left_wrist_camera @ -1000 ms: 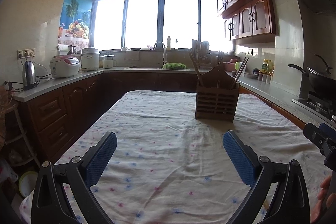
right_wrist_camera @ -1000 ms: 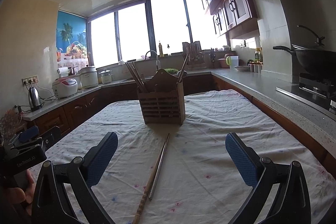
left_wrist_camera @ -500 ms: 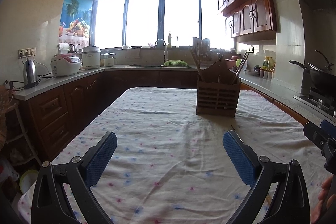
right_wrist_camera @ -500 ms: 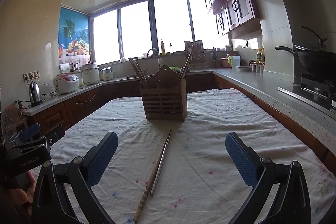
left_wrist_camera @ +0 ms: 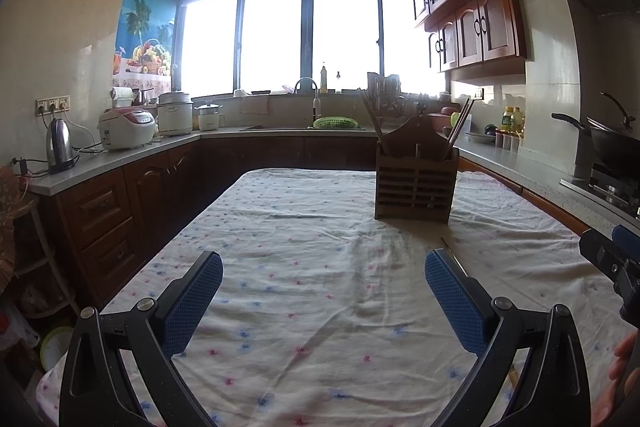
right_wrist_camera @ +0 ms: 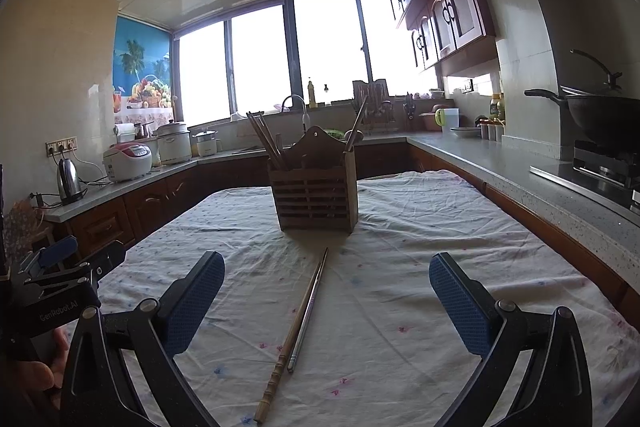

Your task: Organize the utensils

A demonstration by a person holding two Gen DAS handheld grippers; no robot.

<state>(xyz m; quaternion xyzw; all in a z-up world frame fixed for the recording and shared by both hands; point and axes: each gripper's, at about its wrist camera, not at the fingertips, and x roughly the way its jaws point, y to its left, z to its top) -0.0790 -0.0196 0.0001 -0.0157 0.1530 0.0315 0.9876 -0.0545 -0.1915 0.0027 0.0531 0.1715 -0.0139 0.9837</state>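
A wooden slatted utensil holder (right_wrist_camera: 314,187) stands upright on the cloth-covered table (right_wrist_camera: 420,227) with several chopsticks (right_wrist_camera: 264,137) standing in it. It also shows in the left wrist view (left_wrist_camera: 414,181). Two loose chopsticks lie side by side on the cloth in front of it: a wooden one (right_wrist_camera: 294,335) and a metal one (right_wrist_camera: 308,311). My right gripper (right_wrist_camera: 326,301) is open and empty, hovering above them. My left gripper (left_wrist_camera: 324,297) is open and empty, to the left over bare cloth. A chopstick tip (left_wrist_camera: 450,251) shows beside its right finger.
Kitchen counters (left_wrist_camera: 120,155) run along the left, back and right. A kettle (left_wrist_camera: 59,145) and rice cookers (left_wrist_camera: 126,129) stand on the left, a sink (left_wrist_camera: 304,125) at the back, a wok (right_wrist_camera: 600,115) on the stove at the right.
Both grippers have drawn back a little from the holder and stayed open. In the right wrist view the loose chopsticks show more fully.
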